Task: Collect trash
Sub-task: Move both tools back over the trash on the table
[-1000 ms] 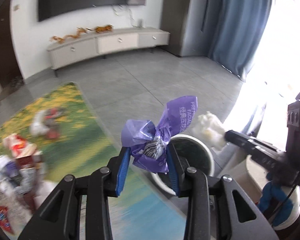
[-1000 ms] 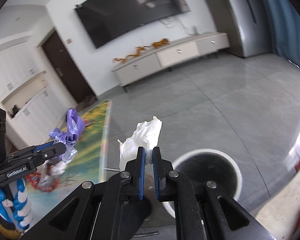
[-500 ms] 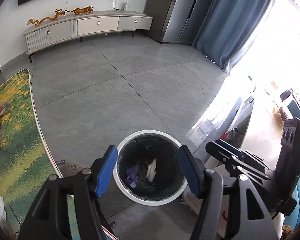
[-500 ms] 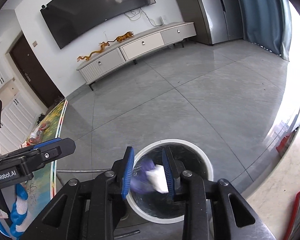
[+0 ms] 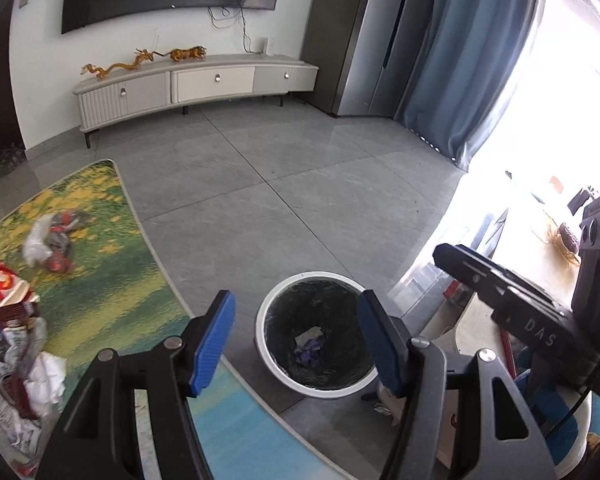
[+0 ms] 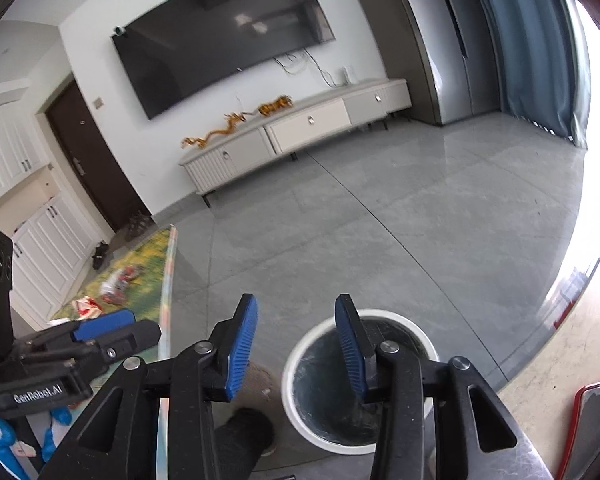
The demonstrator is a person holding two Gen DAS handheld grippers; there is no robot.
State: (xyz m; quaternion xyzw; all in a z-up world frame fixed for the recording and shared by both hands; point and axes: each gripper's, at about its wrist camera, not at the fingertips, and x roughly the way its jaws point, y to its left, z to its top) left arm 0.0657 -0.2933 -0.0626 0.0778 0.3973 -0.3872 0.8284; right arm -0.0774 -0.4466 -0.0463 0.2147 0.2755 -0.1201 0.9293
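Observation:
A white round trash bin (image 5: 278, 364) with a black liner stands on the grey floor beside the table edge. A purple wrapper (image 5: 310, 350) and a white tissue (image 5: 309, 334) lie at its bottom. My left gripper (image 5: 296, 342) is open and empty above the bin. My right gripper (image 6: 296, 346) is open and empty, its right finger over the bin (image 6: 300, 396). More trash lies on the table: a red and white carton (image 5: 10, 292), crumpled paper (image 5: 46, 376) and a red and grey wrapper (image 5: 54, 240).
The table (image 5: 112, 280) has a green and yellow patterned top with a curved glass edge. A white TV cabinet (image 5: 196, 84) stands by the far wall. Blue curtains (image 5: 480, 60) hang at the right. The other gripper's body (image 5: 540, 320) sits to the right of the bin.
Both grippers opened over the bin and dropped the purple wrapper and the white tissue into it. Since then both have pulled back and tilted up a little.

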